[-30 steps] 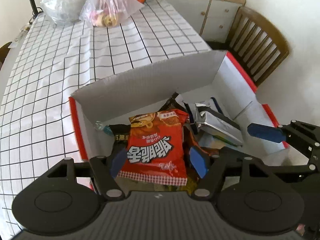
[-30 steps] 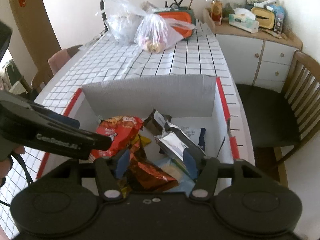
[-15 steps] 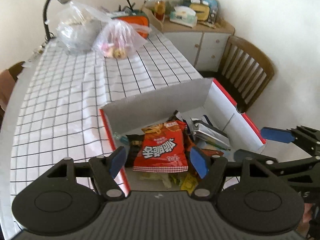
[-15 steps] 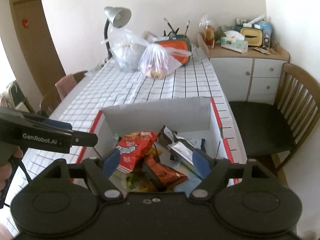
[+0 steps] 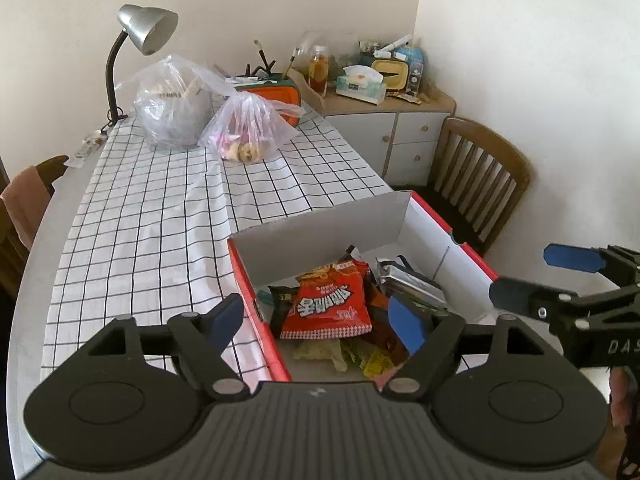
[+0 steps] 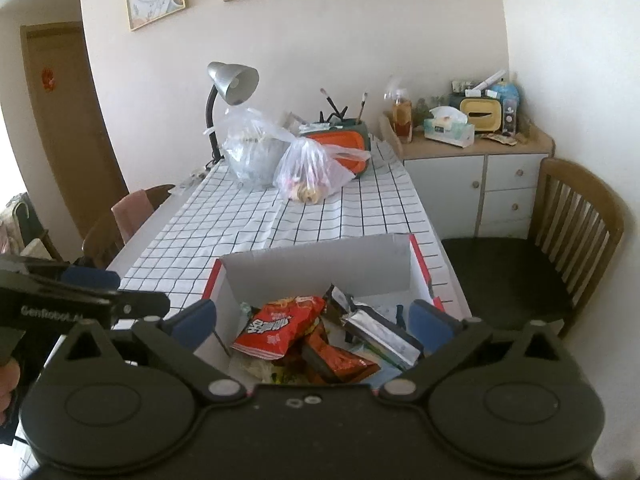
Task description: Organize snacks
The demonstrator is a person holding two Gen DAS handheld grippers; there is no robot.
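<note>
A red and white cardboard box (image 5: 428,216) (image 6: 320,258) stands at the near end of the table and holds several snack packets. A red chip bag (image 5: 330,306) (image 6: 280,326) lies on top, with a silver foil packet (image 5: 412,282) (image 6: 376,330) to its right and an orange-brown packet (image 6: 340,358) in front. My left gripper (image 5: 316,320) is open and empty, raised above the box's near left side. My right gripper (image 6: 316,322) is open and empty, raised above the box; it also shows at the right of the left wrist view (image 5: 560,280).
The table has a checked cloth (image 5: 160,200). At its far end are a desk lamp (image 5: 136,40), two clear plastic bags (image 5: 248,132) and an orange container (image 5: 280,92). A wooden chair (image 6: 560,240) and a cluttered cabinet (image 6: 472,168) stand to the right.
Both grippers have pulled back and up from the box, staying open and empty. The red chip bag lies where the left gripper left it, on top of the other packets.
</note>
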